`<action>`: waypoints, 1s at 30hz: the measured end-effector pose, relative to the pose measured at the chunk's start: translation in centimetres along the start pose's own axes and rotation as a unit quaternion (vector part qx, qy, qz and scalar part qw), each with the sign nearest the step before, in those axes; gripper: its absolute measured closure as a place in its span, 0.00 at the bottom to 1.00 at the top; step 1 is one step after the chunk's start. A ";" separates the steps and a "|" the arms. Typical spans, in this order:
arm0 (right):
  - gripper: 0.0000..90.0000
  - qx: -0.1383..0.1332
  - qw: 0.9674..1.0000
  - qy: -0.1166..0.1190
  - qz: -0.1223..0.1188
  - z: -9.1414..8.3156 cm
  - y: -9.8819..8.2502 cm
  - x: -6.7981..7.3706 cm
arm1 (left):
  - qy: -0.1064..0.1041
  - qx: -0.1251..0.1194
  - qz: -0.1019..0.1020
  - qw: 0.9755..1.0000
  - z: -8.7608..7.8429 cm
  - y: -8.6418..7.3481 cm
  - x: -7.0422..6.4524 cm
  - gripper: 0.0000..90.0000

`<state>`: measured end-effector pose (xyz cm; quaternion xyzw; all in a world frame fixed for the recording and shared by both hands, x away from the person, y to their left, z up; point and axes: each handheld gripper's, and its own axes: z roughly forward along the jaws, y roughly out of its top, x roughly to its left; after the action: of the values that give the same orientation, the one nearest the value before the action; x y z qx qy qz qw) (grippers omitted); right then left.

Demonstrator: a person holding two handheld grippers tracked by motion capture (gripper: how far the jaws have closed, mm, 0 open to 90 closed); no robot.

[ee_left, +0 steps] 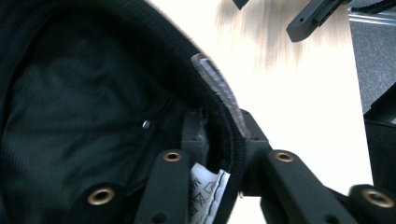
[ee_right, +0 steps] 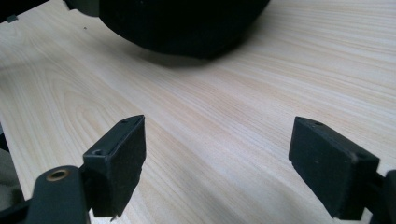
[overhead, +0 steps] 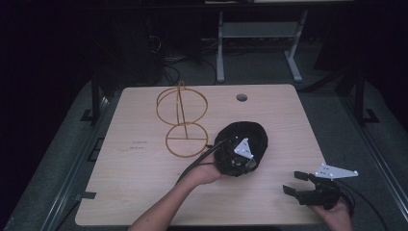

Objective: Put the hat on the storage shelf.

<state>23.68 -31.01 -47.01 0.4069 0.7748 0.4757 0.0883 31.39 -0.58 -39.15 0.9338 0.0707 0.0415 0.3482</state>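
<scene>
A black cap (overhead: 248, 132) lies on the wooden table (overhead: 139, 187), right of centre. My left gripper (overhead: 236, 161) sits at its near edge, shut on the cap's rim. In the left gripper view the jaws pinch the cap's edge band (ee_left: 224, 140), with the dark lining (ee_left: 70, 107) to the left and a white care label (ee_left: 205, 186) below. My right gripper (overhead: 293, 183) rests near the table's front right corner, open, with nothing between its fingers. In the right gripper view the cap (ee_right: 182, 23) lies beyond the wide-spread right gripper (ee_right: 219, 158). The left gripper view catches the right gripper (ee_left: 308, 18) at the top.
A gold wire stand (overhead: 182, 120) made of rings on an upright rod stands left of the cap, towards the back. A round cable hole (overhead: 242, 97) is near the table's far edge. Dark floor, cables and a metal frame lie beyond the table.
</scene>
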 end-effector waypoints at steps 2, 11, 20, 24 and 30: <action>0.21 -0.001 1.000 0.002 0.000 0.1 0.0 0.0 | 0.000 -0.008 -0.003 1.000 -0.2 0.1 0.1 0.90; 0.21 -0.022 1.000 0.013 -0.003 0.4 0.5 0.7 | -0.014 -0.066 -0.032 0.997 -2.5 1.3 1.3 0.92; 0.21 -0.082 0.996 0.030 -0.010 0.2 2.4 1.7 | -0.029 -0.123 -0.047 0.991 -5.2 3.2 1.9 0.92; 0.21 -0.090 0.995 0.035 -0.021 0.4 3.7 2.0 | -0.037 -0.131 -0.045 0.990 -5.9 4.0 1.8 0.92; 0.22 -0.109 0.993 0.032 -0.040 0.7 5.5 2.7 | -0.050 -0.144 -0.040 0.988 -6.5 4.9 1.6 0.92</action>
<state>25.32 -27.43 -42.31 0.3482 0.7365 0.5659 0.1266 32.64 0.15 -30.99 0.8715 0.0835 -0.0096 0.4831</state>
